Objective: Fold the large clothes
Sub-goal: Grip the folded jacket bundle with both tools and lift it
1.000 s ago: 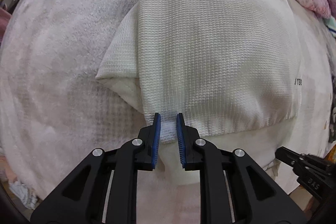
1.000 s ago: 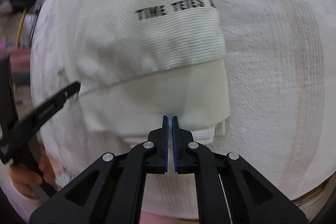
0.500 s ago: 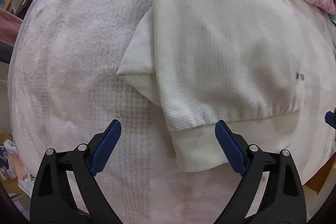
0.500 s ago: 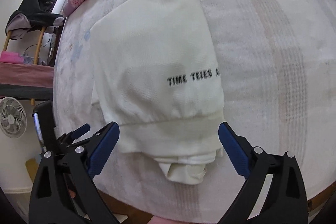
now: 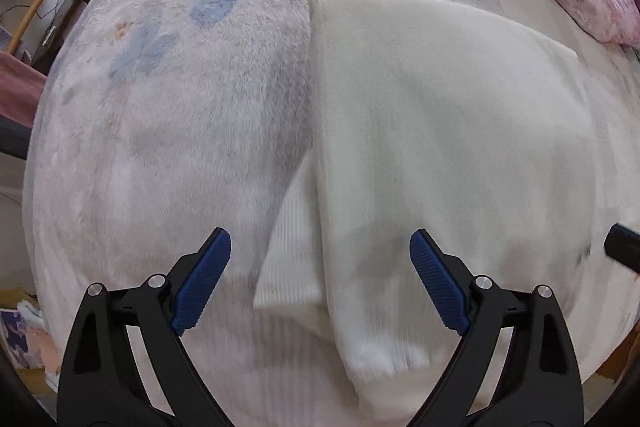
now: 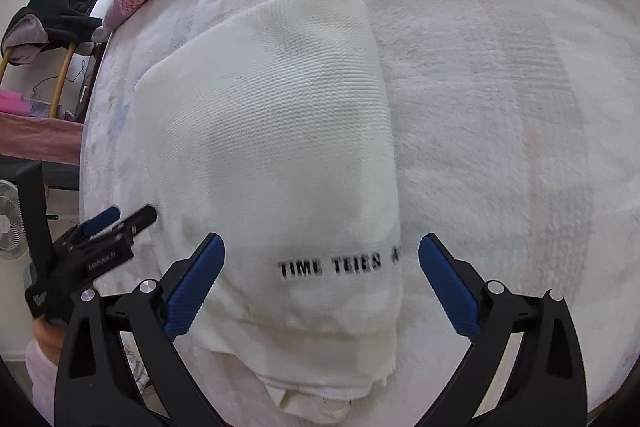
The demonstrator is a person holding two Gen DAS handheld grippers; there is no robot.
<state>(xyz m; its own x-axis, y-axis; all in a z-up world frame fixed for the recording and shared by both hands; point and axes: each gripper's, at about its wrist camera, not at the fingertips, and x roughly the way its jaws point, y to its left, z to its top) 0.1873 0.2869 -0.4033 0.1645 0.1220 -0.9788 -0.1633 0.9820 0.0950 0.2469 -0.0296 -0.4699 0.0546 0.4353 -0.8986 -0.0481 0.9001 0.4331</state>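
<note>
Both grippers, left gripper (image 5: 320, 283) and right gripper (image 6: 320, 283), have just spread their jaws wide with nothing pinched, hovering over the near hem of the folded white sweater (image 6: 280, 147) lying mid-frame on the bed (image 6: 500, 107), likely releasing after a fold.

We hold the left hand-held gripper (image 5: 320, 287) wide apart and empty above a folded cream sweater (image 5: 440, 147), which lies flat on the pale fuzzy bed blanket (image 5: 180, 147).
</note>
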